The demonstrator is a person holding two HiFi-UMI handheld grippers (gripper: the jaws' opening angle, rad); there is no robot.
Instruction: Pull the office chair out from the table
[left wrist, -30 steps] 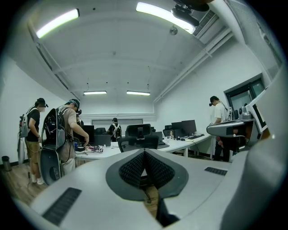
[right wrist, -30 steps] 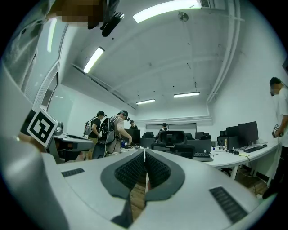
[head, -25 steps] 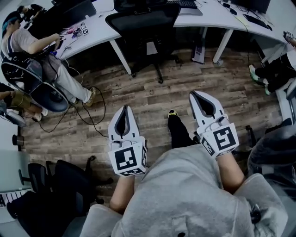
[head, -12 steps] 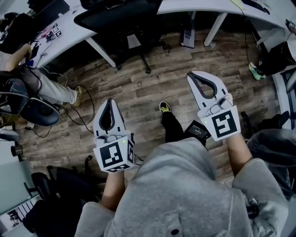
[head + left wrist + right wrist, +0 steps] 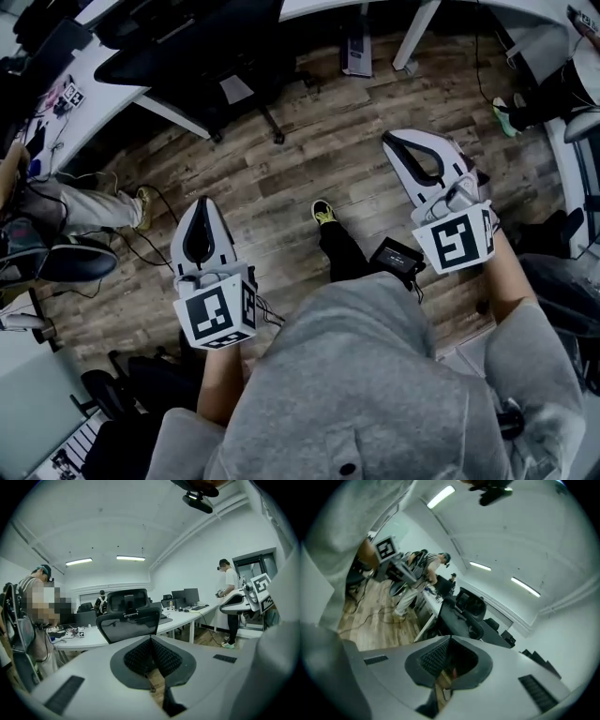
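The black office chair stands pushed in under the white table at the top left of the head view, its star base on the wood floor. My left gripper is shut and empty, well short of the chair and pointing toward it. My right gripper is also shut and empty, rolled to one side, farther right. In the left gripper view the chair's mesh back rises straight beyond the closed gripper. The right gripper view shows the chair beyond its closed gripper.
A seated person and a round chair are at the left, with cables on the floor. Another dark chair sits at bottom left. Someone's legs are at the upper right. A person stands by the right desks.
Both grippers have travelled forward with the walking person; the chair and table have slid toward the head view's top left. The right gripper has rolled sideways. Both stay shut.
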